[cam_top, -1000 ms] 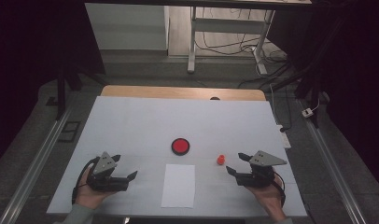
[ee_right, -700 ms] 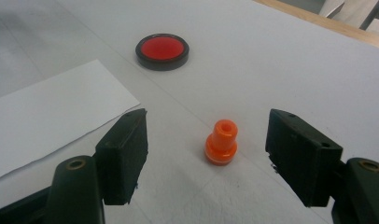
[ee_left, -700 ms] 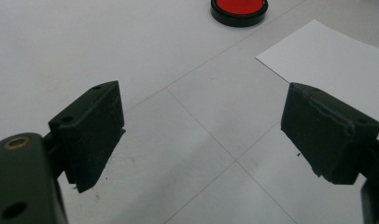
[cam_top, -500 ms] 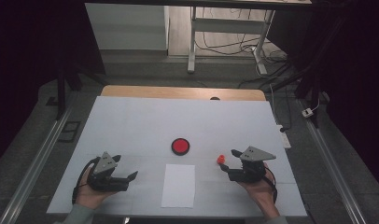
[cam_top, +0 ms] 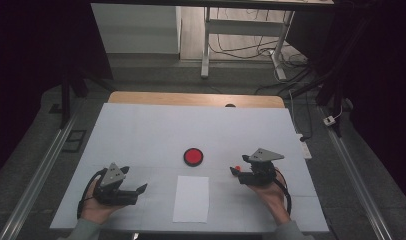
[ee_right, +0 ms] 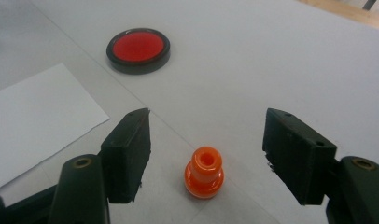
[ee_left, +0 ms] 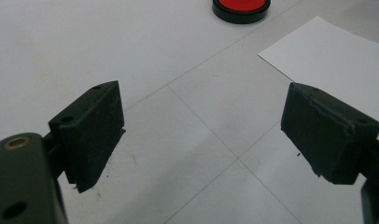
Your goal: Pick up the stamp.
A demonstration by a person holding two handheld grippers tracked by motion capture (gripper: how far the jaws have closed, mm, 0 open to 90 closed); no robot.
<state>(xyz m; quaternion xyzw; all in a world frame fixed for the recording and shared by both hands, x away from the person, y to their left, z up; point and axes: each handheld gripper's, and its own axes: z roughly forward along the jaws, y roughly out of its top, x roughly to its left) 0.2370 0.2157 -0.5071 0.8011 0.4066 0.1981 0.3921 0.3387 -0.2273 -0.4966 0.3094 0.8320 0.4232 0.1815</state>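
In the high view the right gripper sits near the table's right front part, its tips at a small orange piece that shows there only as a speck. The right gripper view makes it plain: the orange piece is a stubby knob standing upright on its wider base, hollow at the top, between the two black jaws and touched by neither; those jaws have just been closing and stand wide apart. The red disc lies near the table's middle, the white sheet toward the front edge just before it. The left gripper rests near the front left corner, and the left gripper view shows its jaws open over bare table, with the disc and a corner of the sheet beyond
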